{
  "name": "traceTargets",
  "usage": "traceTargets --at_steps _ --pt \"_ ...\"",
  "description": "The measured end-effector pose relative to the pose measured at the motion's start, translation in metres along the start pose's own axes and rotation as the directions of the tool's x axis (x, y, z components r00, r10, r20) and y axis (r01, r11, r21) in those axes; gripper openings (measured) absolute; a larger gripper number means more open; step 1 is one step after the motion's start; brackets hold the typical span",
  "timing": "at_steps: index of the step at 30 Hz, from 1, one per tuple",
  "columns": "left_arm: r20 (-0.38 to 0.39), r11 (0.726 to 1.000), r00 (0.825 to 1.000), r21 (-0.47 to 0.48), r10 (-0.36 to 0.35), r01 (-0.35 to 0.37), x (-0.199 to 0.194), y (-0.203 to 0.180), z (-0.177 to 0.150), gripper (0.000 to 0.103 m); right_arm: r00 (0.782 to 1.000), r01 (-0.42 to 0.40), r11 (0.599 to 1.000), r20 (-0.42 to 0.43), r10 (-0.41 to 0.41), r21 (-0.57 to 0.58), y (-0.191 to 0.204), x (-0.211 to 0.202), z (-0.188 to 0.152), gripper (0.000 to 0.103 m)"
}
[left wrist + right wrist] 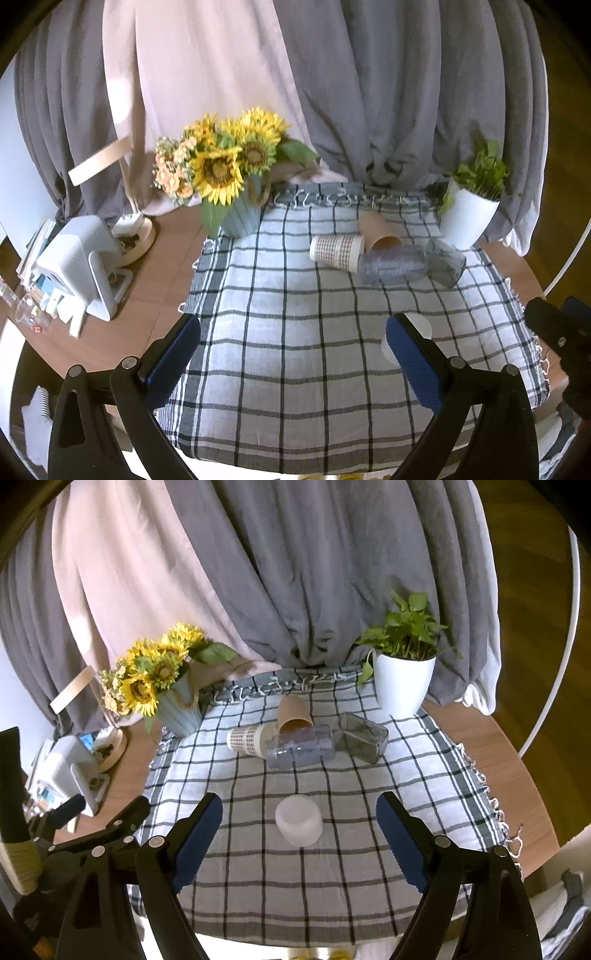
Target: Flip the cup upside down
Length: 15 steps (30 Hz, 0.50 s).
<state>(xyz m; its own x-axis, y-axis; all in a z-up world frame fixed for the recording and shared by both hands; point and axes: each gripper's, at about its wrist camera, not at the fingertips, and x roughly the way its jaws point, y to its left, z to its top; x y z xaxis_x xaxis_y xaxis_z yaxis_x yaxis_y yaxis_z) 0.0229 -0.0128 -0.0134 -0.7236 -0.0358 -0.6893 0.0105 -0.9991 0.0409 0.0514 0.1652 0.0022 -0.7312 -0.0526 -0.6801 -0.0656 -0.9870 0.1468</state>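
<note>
white cup (299,825) standing, axis vertical, flat end up; both grippers' fingers (197,843) spread wide, empty

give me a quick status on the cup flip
Left gripper and right gripper open, empty. White cup on checked cloth, ahead of right gripper. Nothing blocking.

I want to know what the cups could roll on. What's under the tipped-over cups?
The checked cloth lies under them, over a wooden table. The table beneath the cloth is hidden.
</note>
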Motion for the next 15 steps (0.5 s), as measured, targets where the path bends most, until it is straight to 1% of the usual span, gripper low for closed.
traceTargets --at_steps 6,15 --pt "0.046 1.0 0.999 -0.001 0.001 -0.001 -0.0113 -0.0001 0.0032 0.102 1.0 -0.013 1.0 0.018 0.013 -0.015 0.0038 -0.0059 -0.002 0.085" --pt "0.041 1.0 0.999 -0.004 -0.01 0.01 -0.0119 -0.0003 0.0027 0.103 0.999 -0.015 1.0 0.03 0.015 -0.021 0.0052 -0.0082 -0.0019 0.085"
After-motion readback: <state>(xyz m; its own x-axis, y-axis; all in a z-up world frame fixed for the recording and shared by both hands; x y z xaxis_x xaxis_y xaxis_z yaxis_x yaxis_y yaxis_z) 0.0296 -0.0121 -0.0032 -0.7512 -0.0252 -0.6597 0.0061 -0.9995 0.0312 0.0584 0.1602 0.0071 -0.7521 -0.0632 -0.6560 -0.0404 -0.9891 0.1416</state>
